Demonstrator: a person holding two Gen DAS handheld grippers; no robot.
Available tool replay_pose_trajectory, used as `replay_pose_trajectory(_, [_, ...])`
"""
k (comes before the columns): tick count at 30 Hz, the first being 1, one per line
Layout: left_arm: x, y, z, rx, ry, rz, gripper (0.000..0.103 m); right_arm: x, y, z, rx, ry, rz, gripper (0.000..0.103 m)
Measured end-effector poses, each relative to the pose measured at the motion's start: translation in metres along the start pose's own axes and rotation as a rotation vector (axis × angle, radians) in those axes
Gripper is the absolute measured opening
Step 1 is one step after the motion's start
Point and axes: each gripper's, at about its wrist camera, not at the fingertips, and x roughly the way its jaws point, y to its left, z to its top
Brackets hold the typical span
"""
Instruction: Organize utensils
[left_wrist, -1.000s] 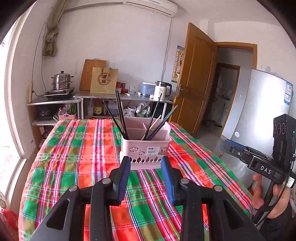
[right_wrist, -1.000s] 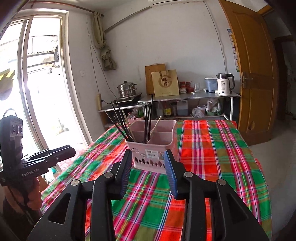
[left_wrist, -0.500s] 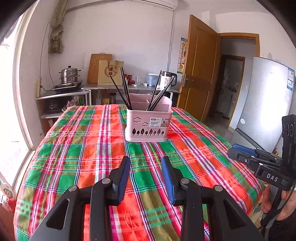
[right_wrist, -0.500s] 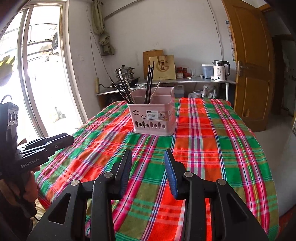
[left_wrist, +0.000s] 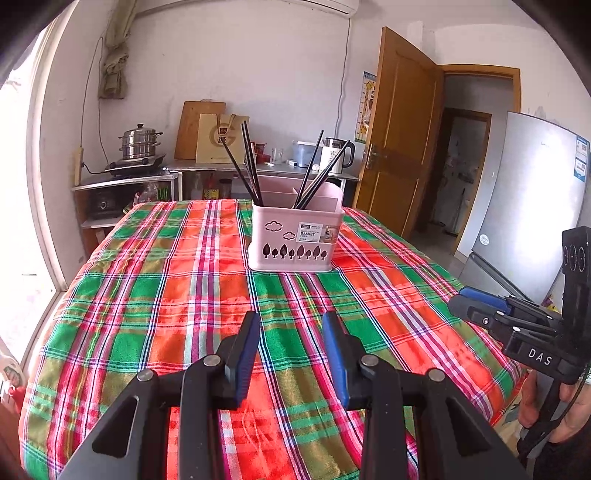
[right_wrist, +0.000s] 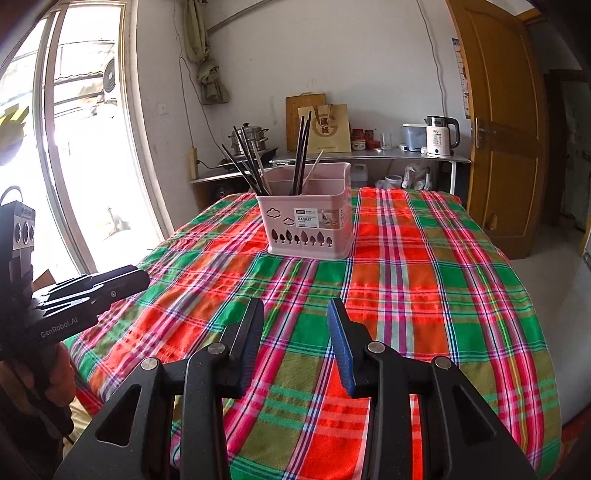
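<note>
Hovering near, both jaws standing open and empty: left gripper (left_wrist: 291, 334), right gripper (right_wrist: 295, 321). Keeping chopsticks (left_wrist: 251, 166) upright in the far pink basket (left_wrist: 295, 236) on the table (left_wrist: 147, 295), probably sorted by compartment.

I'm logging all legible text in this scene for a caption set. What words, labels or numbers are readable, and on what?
"BASKET": label on the pink utensil basket; its smaller print is too small to read.
"DAS": body of the right gripper.
"GenRobot.AI": body of the left gripper.
"55": white kettle.
Paper bag: Chinese characters, blurred.
Fridge stickers and wall poster: unreadable.
</note>
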Motion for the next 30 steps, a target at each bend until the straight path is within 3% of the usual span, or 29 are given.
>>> replay_pose_trajectory(30, [0.0063,-0.0002,-0.0038,-0.009,0.010,0.015,0.035,0.0047,0.0030,-0.0013,-0.010,0.016,0.014,0.037])
